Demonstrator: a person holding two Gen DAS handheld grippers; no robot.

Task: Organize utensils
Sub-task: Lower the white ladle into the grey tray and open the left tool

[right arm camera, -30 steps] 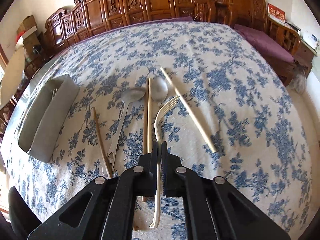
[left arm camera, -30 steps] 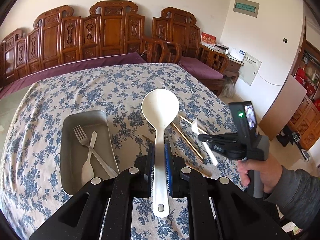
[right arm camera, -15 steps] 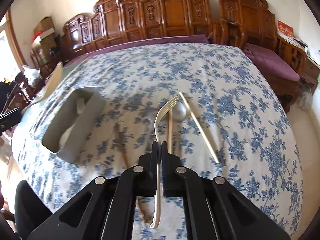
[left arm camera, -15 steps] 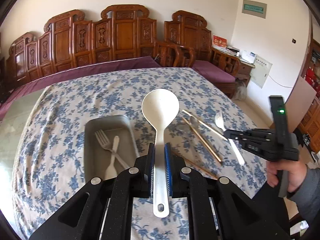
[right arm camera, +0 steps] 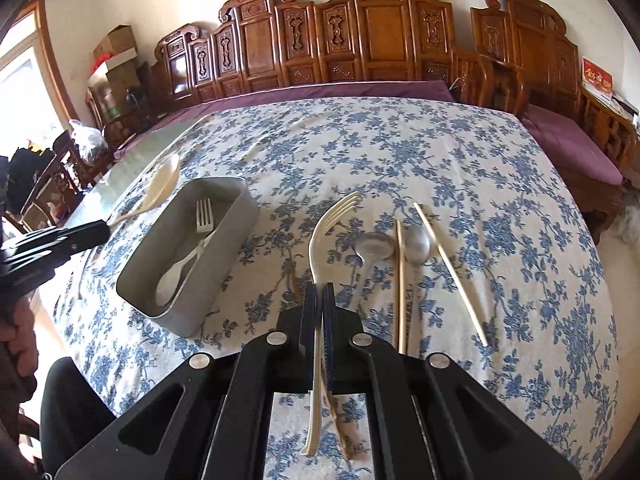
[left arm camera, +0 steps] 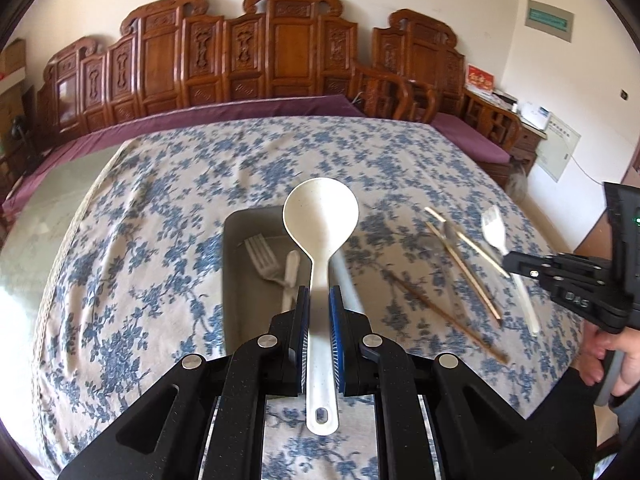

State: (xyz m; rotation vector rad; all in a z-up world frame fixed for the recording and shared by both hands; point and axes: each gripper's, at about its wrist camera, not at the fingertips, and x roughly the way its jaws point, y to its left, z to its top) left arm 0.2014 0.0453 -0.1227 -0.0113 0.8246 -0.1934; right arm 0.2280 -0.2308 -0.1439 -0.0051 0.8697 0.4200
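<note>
Nearest the left wrist camera, the left gripper (left arm camera: 319, 304) is clamped on the handle of a white rice paddle (left arm camera: 320, 220), which is carried in the air above the near end of the grey metal tray (left arm camera: 234, 280). Nearest the right wrist camera, the right gripper (right arm camera: 319, 300) is closed almost flat on the handle of a cream plastic fork (right arm camera: 325, 228), tines forward and lifted off the cloth. The step in hand appears to be transport: both utensils are on their way to the tray, which already holds a metal fork (right arm camera: 204, 216) and a white spoon (right arm camera: 173, 276).

The next move probably calls for lowering the paddle lengthwise into the tray and parting the jaws only once it is low, then bringing the fork across from the right (the two grippers would crowd each other if they arrived together).

Beyond the fork, loose on the tablecloth (right arm camera: 400, 152), lie two metal spoons (right arm camera: 376, 246), a light chopstick (right arm camera: 450, 274), a bamboo chopstick (right arm camera: 400, 280) and, in the left view, a darker one (left arm camera: 440, 316); all remain to be sorted. The blue floral cloth covers a wide table. Behind it stands a carved wooden bench (right arm camera: 360, 36) with purple cushions against a pale wall
</note>
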